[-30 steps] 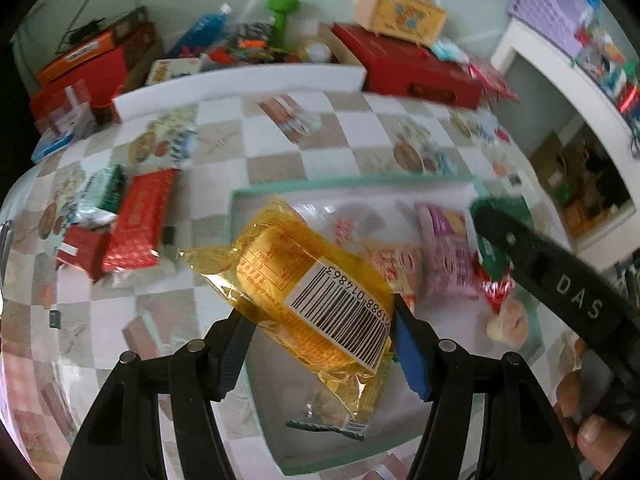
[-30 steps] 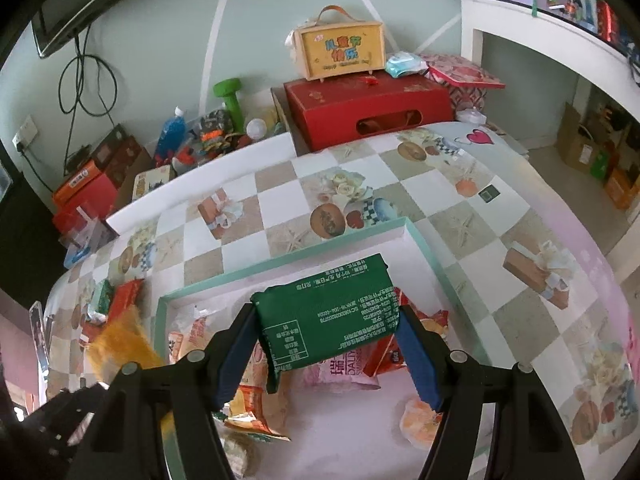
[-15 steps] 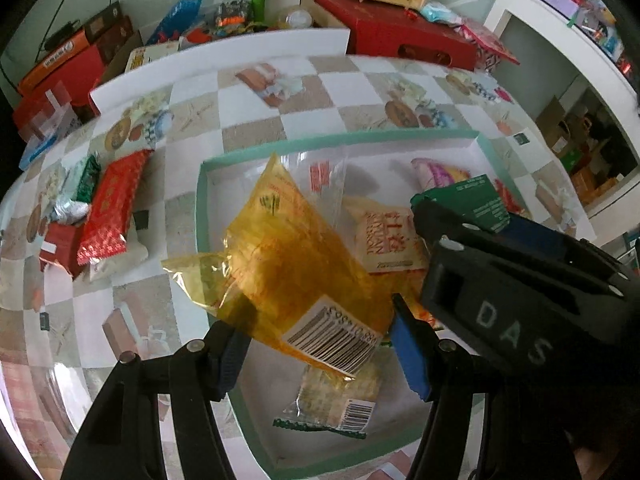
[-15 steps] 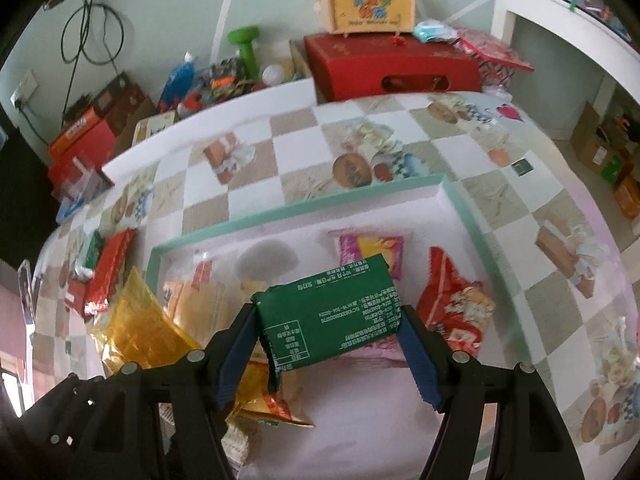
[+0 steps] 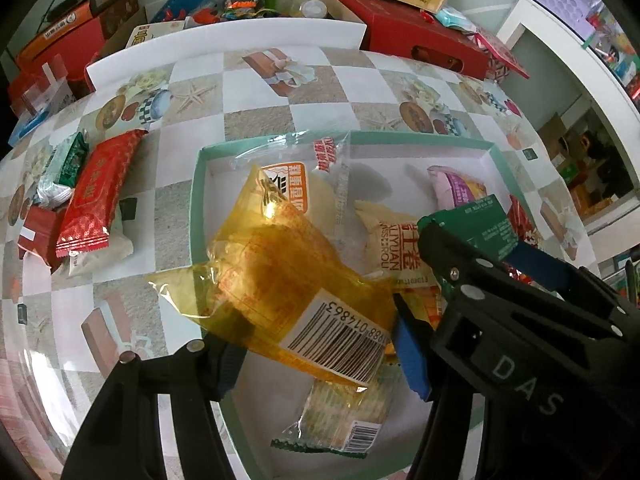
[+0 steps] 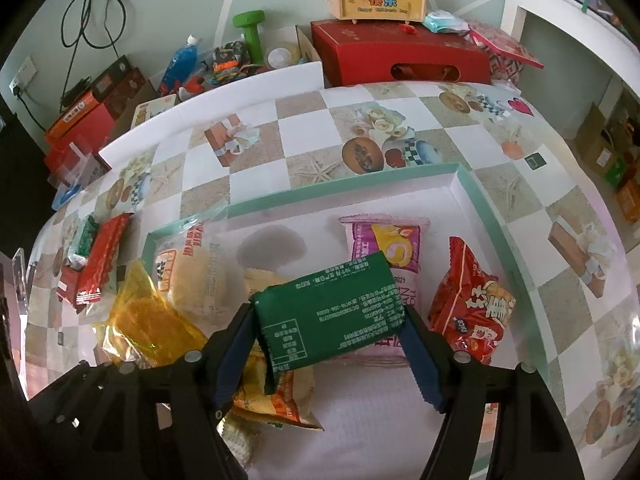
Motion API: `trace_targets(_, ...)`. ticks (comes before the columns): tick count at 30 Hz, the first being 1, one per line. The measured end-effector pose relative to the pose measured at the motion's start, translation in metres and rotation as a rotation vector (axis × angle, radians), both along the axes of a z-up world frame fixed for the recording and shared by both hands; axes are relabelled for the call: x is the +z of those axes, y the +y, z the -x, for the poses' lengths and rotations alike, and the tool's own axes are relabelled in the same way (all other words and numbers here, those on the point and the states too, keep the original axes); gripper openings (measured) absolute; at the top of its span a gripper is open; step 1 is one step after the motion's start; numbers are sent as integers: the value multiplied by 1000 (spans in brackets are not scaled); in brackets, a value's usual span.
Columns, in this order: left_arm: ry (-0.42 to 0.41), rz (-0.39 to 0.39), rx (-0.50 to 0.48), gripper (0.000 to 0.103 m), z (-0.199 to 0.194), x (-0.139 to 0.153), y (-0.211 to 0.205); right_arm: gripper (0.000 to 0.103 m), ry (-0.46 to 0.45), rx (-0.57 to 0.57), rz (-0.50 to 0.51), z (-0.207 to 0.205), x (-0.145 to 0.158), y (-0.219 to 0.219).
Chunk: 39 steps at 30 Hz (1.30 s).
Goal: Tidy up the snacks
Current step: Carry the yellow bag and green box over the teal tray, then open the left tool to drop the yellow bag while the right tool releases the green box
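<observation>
While I held both grippers above the teal-rimmed tray (image 6: 492, 216) on the checkered tablecloth (image 6: 304, 128), the left gripper (image 5: 316, 352) clamped the yellow packet (image 5: 280, 280), and the right gripper (image 6: 332, 344), jaws just widening, still pinched the green packet (image 6: 332, 312) between its pads.

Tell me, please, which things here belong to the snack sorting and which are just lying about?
Part of the job:
- yellow snack pack in the left hand-held gripper
- green packet between the right hand-held gripper pads
- green-rimmed tray
- red packet waiting outside it

Just lying about:
- green dumbbell
- red gift box
- blue bottle
</observation>
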<state>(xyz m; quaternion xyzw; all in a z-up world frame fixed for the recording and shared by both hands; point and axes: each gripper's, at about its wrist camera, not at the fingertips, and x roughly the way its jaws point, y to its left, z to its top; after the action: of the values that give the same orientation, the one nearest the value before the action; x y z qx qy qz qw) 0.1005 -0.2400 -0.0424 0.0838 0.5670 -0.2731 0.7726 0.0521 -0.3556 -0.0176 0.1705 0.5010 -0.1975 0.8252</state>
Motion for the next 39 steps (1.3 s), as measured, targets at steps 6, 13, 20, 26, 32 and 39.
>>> trace_targets(6, -10, -20, -20, 74, 3, 3, -3, 77, -12, -8, -9, 1, 4, -2)
trace_targets(13, -43, -2, -44, 75, 9, 18, -4, 78, -69, -25, 2, 9, 23, -5)
trace_targets(20, -73, 42, -54, 82, 14, 37, -1, 78, -130, -46, 18, 17, 43, -7)
trace_targets(26, -82, 60, -51, 83, 14, 43, 2, 78, -146, -63, 19, 20, 47, -10)
trace_targets(32, -72, 68, -1, 83, 5, 44, 16, 78, -150, -68, 17, 21, 48, -11)
trace_targets(39, -70, 104, 56, 83, -5, 49, 36, 78, -143, -64, 16, 20, 46, -10)
